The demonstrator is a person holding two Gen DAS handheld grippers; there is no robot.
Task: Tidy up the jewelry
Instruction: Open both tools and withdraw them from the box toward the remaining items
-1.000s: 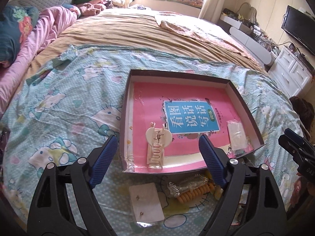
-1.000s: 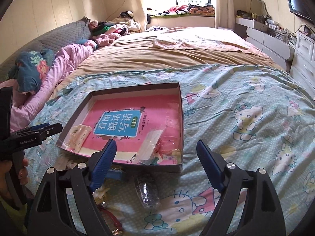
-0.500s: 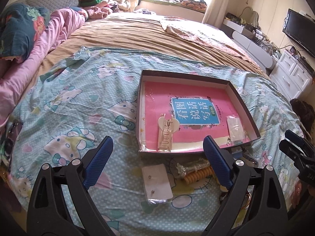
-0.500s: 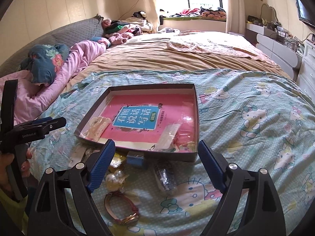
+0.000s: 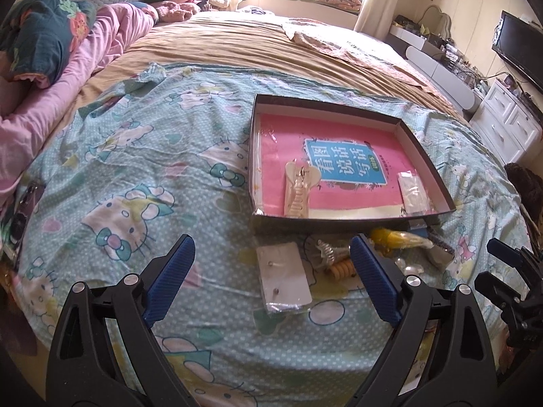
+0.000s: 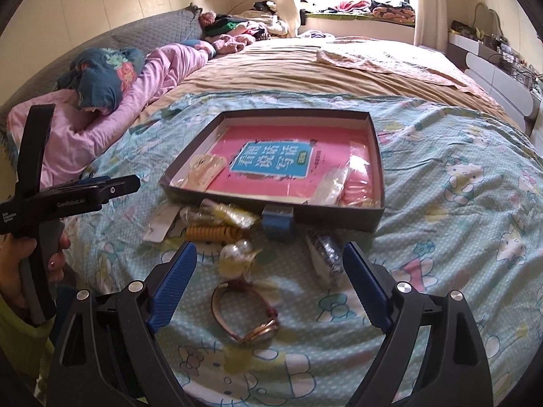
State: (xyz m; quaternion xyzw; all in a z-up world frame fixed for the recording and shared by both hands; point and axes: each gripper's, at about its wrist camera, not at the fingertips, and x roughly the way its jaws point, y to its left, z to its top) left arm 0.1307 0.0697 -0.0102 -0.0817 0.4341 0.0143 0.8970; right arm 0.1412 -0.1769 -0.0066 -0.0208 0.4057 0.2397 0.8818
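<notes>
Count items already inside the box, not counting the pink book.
2. A cream hair clip lies at the box's near-left corner, and a clear plastic packet at its near-right edge. Smaller pieces may be hidden under the packet's plastic.

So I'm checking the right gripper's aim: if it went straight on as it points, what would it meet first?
Probably the watch lying on the bedspread, between the open right gripper fingers. The pearl piece lies just beyond it. Depth is hard to judge here.
</notes>
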